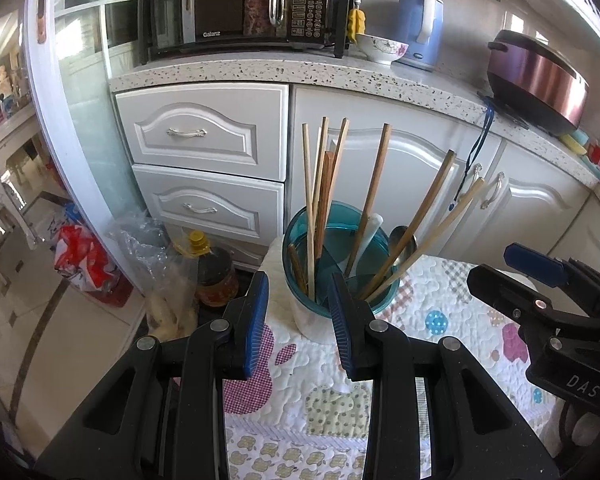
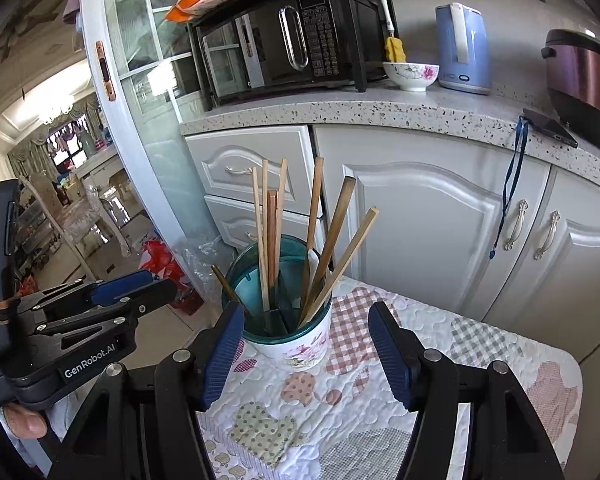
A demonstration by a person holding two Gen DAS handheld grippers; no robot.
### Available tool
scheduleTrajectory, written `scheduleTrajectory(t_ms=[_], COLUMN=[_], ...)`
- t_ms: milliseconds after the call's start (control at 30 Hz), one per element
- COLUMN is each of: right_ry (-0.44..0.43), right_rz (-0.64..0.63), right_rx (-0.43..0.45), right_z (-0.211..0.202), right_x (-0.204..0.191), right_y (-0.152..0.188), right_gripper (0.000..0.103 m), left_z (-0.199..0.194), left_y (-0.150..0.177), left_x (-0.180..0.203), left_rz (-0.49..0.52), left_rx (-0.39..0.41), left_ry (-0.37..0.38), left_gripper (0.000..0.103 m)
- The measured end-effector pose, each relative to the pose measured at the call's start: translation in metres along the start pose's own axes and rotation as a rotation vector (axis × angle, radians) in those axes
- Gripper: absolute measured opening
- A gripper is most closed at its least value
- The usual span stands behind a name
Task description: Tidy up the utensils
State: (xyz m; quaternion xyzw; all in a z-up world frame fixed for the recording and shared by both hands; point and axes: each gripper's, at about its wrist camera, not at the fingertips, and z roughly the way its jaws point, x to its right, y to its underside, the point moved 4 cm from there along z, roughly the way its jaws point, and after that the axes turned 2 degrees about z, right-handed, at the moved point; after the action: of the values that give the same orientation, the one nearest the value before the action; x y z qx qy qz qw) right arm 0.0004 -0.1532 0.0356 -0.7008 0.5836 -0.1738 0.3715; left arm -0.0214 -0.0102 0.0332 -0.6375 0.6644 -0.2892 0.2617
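A white floral utensil holder (image 1: 310, 322) (image 2: 300, 350) with a teal insert stands on the quilted table cover (image 1: 440, 292) (image 2: 440, 332). Several wooden chopsticks (image 1: 374, 196) (image 2: 314, 208), a white spoon (image 1: 370, 228) (image 2: 312, 258) and a metal spoon (image 1: 398, 236) stand upright in it. My left gripper (image 1: 298, 308) is open just short of the holder, with nothing between its fingers. My right gripper (image 2: 306, 346) is open wide, its fingers apart on either side of the holder's base and not touching it. Each gripper shows in the other's view, the right gripper (image 1: 536, 268) and the left gripper (image 2: 132, 284).
White cabinets (image 2: 420, 216) stand right behind the table. The counter carries a microwave (image 2: 284, 44), a floral bowl (image 2: 410, 74), a blue kettle (image 2: 462, 48) and a rice cooker (image 1: 540, 80). An oil bottle (image 1: 214, 268) and plastic bags (image 1: 84, 256) sit on the floor to the left.
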Motion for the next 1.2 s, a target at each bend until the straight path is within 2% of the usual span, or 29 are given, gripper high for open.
scheduleTrajectory(t_ms=[1200], right_ry=[0.014], right_rz=[0.016], right_rx=[-0.018], right_z=[0.0035], right_x=[0.0042], right_y=[0.002], right_gripper=[0.066], left_z=[-0.0025], left_y=[-0.0013], left_x=[0.0033], left_rz=[0.013], left_rx=[0.023], left_ry=[-0.025], left_gripper=[0.03])
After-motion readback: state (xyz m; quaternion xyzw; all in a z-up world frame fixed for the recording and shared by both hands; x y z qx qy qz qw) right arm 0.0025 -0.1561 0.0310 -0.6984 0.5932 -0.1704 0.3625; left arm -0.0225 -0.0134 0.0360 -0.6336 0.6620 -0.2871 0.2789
